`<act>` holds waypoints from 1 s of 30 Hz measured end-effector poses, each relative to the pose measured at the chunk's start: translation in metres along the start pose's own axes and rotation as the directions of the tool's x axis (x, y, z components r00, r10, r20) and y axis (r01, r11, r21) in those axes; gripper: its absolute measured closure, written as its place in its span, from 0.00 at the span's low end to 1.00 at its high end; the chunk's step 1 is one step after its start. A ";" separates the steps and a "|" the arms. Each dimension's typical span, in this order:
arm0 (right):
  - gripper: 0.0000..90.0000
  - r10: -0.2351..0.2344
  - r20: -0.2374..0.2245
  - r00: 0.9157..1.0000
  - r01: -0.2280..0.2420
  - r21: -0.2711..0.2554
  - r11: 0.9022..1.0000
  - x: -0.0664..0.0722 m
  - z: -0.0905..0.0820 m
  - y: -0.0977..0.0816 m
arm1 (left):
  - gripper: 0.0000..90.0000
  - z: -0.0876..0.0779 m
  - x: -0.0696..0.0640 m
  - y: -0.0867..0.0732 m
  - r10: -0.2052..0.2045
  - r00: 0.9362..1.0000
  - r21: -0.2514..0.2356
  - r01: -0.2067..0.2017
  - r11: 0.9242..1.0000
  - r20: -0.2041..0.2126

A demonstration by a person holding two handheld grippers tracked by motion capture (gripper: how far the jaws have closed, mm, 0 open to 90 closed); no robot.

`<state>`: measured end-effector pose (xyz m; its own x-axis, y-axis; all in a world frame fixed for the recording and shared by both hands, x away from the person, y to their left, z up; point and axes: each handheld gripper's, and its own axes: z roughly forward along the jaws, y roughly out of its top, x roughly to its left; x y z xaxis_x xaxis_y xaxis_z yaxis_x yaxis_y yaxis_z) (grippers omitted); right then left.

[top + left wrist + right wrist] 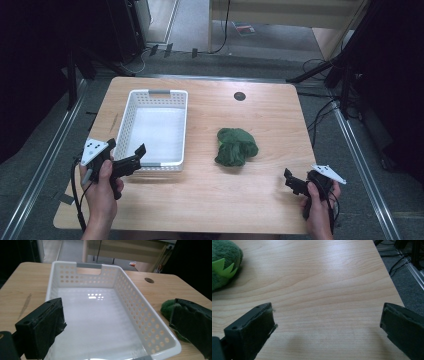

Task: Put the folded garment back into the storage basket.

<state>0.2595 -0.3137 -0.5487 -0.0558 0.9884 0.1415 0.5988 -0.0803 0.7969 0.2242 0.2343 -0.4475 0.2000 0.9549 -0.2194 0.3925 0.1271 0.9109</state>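
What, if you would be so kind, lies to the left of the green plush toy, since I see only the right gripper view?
Observer: In the high view, a white perforated plastic basket stands left of the green plush toy, apart from it.
Operator: Thank you. Is anything inside that basket?
Observer: The left gripper view shows its bare white floor with nothing lying on it.
Operator: Where is the left gripper, please?
Observer: The left gripper is at the basket's near end, jaws spread wide and holding nothing.
Operator: And how does my right gripper sit relative to the toy?
Observer: The right gripper is nearer the person and to the toy's right, not touching it.
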 end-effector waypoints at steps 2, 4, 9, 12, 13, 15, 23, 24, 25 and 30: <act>0.00 0.001 0.000 1.000 -0.001 0.000 1.000 0.000 0.000 0.000 | 0.00 0.004 -0.005 0.001 0.006 1.000 0.008 -0.006 1.000 0.012; 0.00 -0.001 0.000 1.000 0.001 0.001 1.000 0.000 0.000 0.000 | 0.00 0.009 -0.010 0.001 0.008 1.000 0.016 -0.008 1.000 0.022; 0.00 -0.003 0.001 1.000 0.003 0.001 1.000 0.000 0.000 0.000 | 0.00 0.020 -0.022 0.002 0.008 0.999 0.037 -0.010 0.999 0.037; 0.00 -0.002 0.001 1.000 0.002 0.001 1.000 0.000 0.000 0.000 | 0.00 0.028 -0.031 0.002 0.013 0.998 0.046 -0.015 0.999 0.059; 0.00 -0.002 0.001 1.000 0.002 0.001 1.000 0.000 0.000 0.000 | 0.00 0.033 -0.038 0.002 0.013 0.997 0.052 -0.017 0.999 0.072; 0.00 -0.002 0.000 1.000 0.002 0.001 1.000 0.000 0.000 0.000 | 0.00 0.038 -0.043 0.003 0.015 0.996 0.059 -0.020 0.998 0.084; 0.00 -0.001 -0.002 1.000 0.001 0.001 1.000 0.000 0.000 0.000 | 0.00 0.055 -0.065 0.001 0.024 0.992 0.090 -0.035 0.995 0.120; 0.00 -0.001 -0.002 1.000 0.001 0.001 1.000 0.000 0.000 0.000 | 0.00 0.055 -0.065 0.001 0.024 0.992 0.090 -0.035 0.995 0.120; 0.00 0.000 -0.002 1.000 0.000 0.002 1.000 0.000 0.000 0.000 | 0.00 0.058 -0.070 0.001 0.022 0.992 0.094 -0.034 0.995 0.122; 0.00 0.002 -0.001 1.000 -0.002 0.004 1.000 0.000 0.000 0.000 | 0.00 0.065 -0.081 -0.002 0.017 0.991 0.104 -0.031 0.994 0.134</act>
<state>0.2598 -0.3139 -0.5487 -0.0556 0.9880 0.1438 0.6020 -0.0817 0.7943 0.2657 0.1394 -0.4540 0.3250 0.9124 -0.2489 0.4774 0.0690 0.8760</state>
